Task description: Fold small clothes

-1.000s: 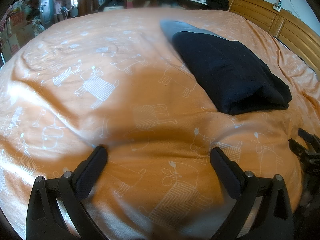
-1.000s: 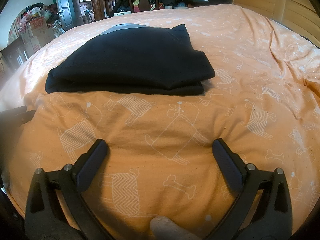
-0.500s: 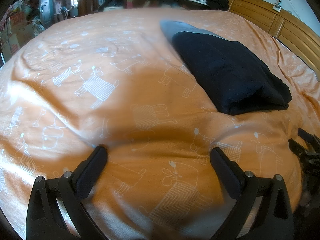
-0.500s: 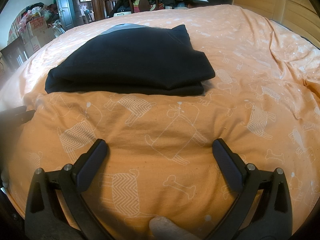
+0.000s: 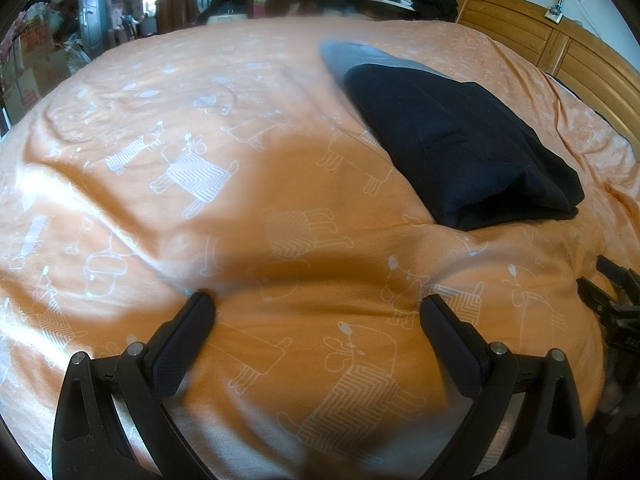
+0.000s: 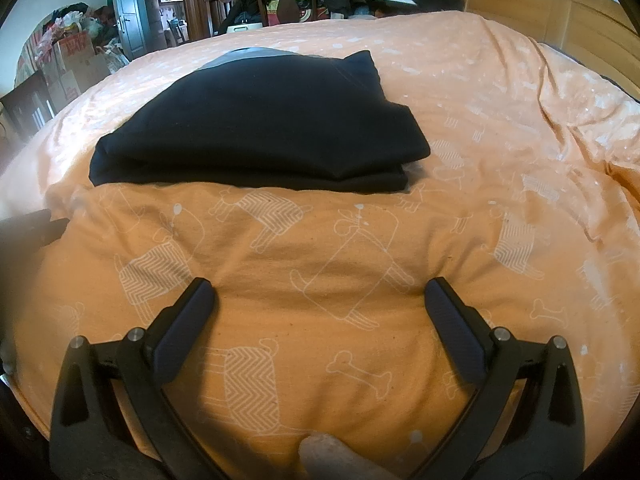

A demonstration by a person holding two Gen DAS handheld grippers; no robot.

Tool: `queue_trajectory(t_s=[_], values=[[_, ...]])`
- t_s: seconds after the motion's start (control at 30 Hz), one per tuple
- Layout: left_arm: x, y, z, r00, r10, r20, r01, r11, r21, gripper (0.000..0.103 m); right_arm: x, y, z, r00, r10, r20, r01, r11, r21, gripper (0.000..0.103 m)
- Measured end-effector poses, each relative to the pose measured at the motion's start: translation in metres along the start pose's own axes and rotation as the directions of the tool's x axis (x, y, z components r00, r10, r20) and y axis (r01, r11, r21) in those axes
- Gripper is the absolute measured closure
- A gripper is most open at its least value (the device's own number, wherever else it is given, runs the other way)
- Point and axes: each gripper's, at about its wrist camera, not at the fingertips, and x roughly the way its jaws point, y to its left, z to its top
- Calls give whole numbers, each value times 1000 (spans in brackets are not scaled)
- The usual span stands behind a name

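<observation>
Both your grippers, left gripper [image 5: 316, 312] and right gripper [image 6: 320, 300], have jaws apart, empty. Folded dark garment [image 6: 256, 120] lies on the bed [image 6: 500, 100] straight ahead of the right one, nearer it; long axis crosswise.

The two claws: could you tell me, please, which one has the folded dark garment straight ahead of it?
The right claw: the folded dark garment lies centred beyond its open fingers. From the left claw it sits off to the right.
</observation>
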Motion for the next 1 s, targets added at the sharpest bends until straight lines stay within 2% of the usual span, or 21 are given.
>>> queue_trajectory(t_s=[0.2,0.33,0.57,0.7,0.77,0.9,0.93,1.0], values=[[1,-3,8,1000,23,-18,-23,1000,7,0,1,4,4,999,-32,1,32,999,-23,0],[1,-5,9,999,11,-40,-11,1000,-3,0,3,-1,11,999,-25,-26,25,1000,-15,0],[-1,-10,15,995,29,-94,-28,1000,6,0,0,-10,37,996,39,-84,-38,999,7,0],[-12,-15,23,994,13,-113,-13,1000,1,3,-22,-11,60,998,54,-31,-54,999,0,0],[-28,-21,28,996,9,-87,-8,1000,12,4,-40,-9,73,998,56,10,-56,998,-13,0],[-77,-40,44,998,43,50,-48,995,87,4,-84,-5,98,990,52,131,-45,997,-57,0],[-90,-44,48,995,49,86,-58,993,101,4,-96,-3,105,986,50,160,-40,997,-70,0],[-123,-54,59,978,80,193,-107,985,134,4,-120,2,112,976,42,214,-24,996,-87,0]])
